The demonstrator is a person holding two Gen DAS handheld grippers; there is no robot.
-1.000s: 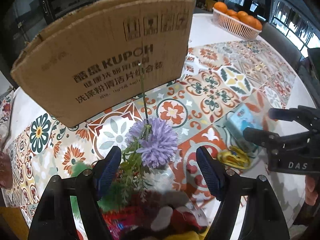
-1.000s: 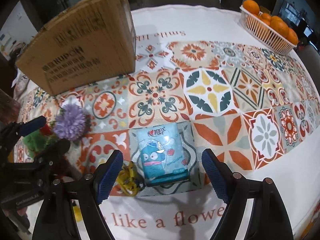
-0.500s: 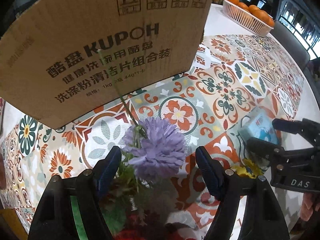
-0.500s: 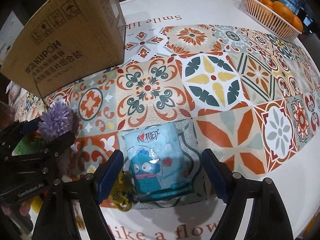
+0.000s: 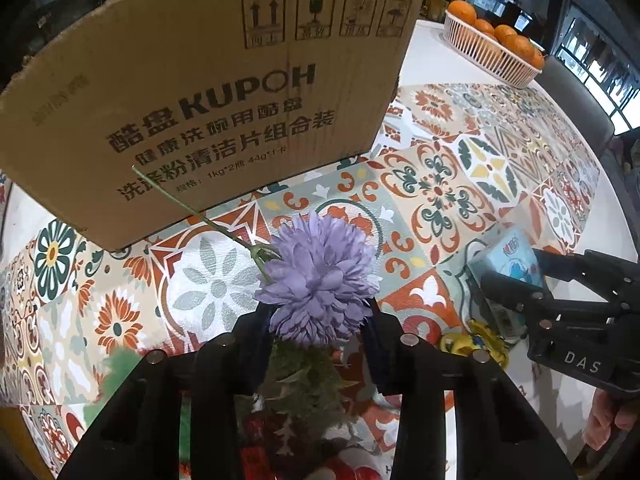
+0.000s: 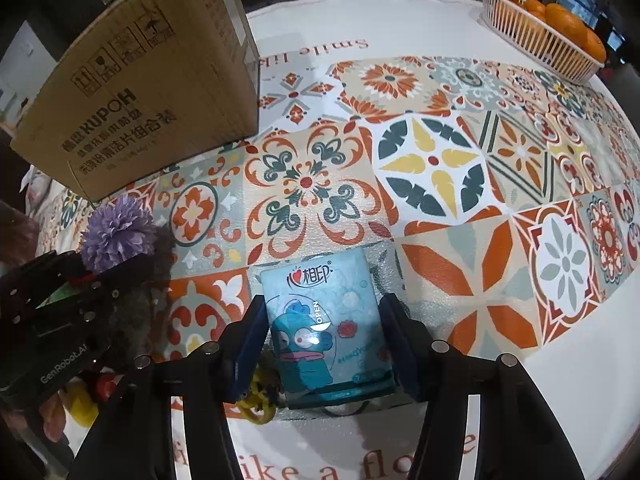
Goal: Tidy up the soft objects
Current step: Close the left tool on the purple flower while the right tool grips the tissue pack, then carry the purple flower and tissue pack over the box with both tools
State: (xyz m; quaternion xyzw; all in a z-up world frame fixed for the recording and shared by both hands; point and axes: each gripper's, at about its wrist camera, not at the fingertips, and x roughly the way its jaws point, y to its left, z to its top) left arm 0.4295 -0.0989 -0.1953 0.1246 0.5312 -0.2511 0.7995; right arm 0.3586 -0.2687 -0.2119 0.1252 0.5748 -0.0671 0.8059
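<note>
My left gripper [image 5: 318, 344] is shut on a purple artificial flower [image 5: 318, 278], held above the patterned tablecloth, its thin green stem pointing toward the cardboard box [image 5: 200, 92]. The flower also shows in the right wrist view [image 6: 118, 234]. My right gripper [image 6: 324, 348] is shut on a blue tissue pack [image 6: 326, 328] with a cartoon fish on it, which lies on the table. The pack also shows in the left wrist view [image 5: 510, 260].
A white basket of oranges [image 6: 540, 36] stands at the far right edge of the table. A yellow item [image 6: 256, 400] lies beside the tissue pack. Red, yellow and green soft items [image 5: 304, 440] lie under my left gripper.
Both grippers have closed: the left around the purple flower, the right around the blue tissue pack. The left gripper has moved closer to the cardboard box.
</note>
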